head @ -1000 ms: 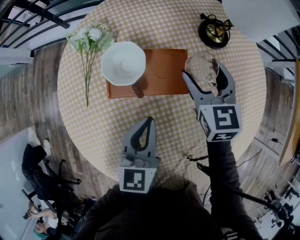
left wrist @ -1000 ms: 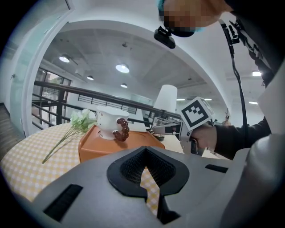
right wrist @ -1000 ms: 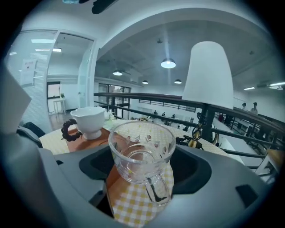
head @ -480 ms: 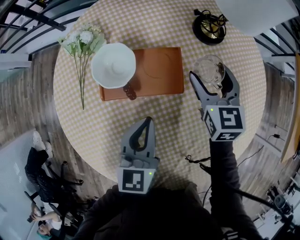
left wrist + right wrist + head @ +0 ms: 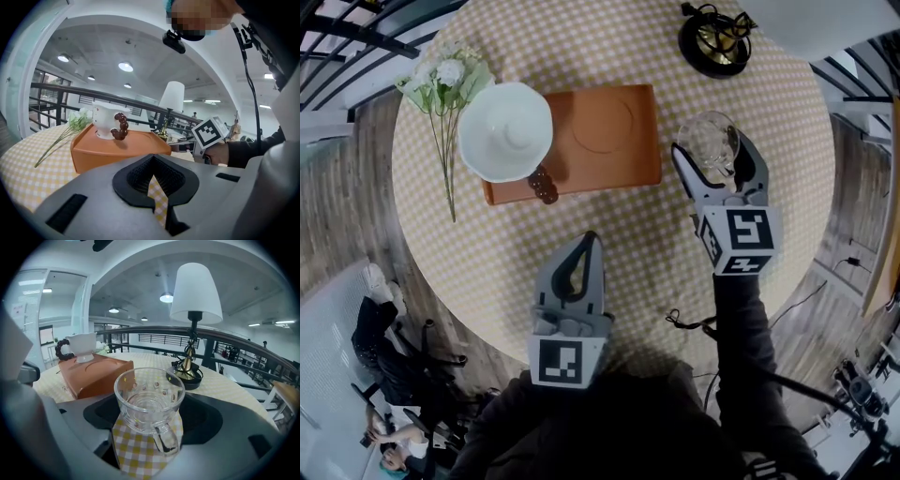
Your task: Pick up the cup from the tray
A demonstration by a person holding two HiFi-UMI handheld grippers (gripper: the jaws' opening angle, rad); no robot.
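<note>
**Right gripper.** The right gripper (image 5: 710, 157) had its jaws drawn in against both sides of a glass cup (image 5: 149, 398). The cup stood upright between them, with its handle turned toward the person.

**Left gripper.** The left gripper (image 5: 587, 251) hung near the person, over the near part of the table (image 5: 487, 244). Its jaws were together with nothing between them.

**Position of the cup.** The glass cup was off the tray (image 5: 609, 164), just to the right of the tray's right end and over the checked cloth.

**Rest of the scene.**
- The round mark at the tray's right end was bare.
- A white cup (image 5: 504, 131) with a dark beaded handle stood on the tray's left end.
- Flowers (image 5: 441, 89) lay on the table left of that.
- A lamp (image 5: 190, 359) stood at the far right.

**Progress.** In my judgement the pick-up was essentially done, as the cup was gripped and clear of the tray. At most, lifting it higher or carrying it on remained.

**Not established.**
- No view settled whether the cup's base touched the cloth or hung just above it.
- The lampshade was cut off in the head view.
- The far edge of the table was out of frame.
</note>
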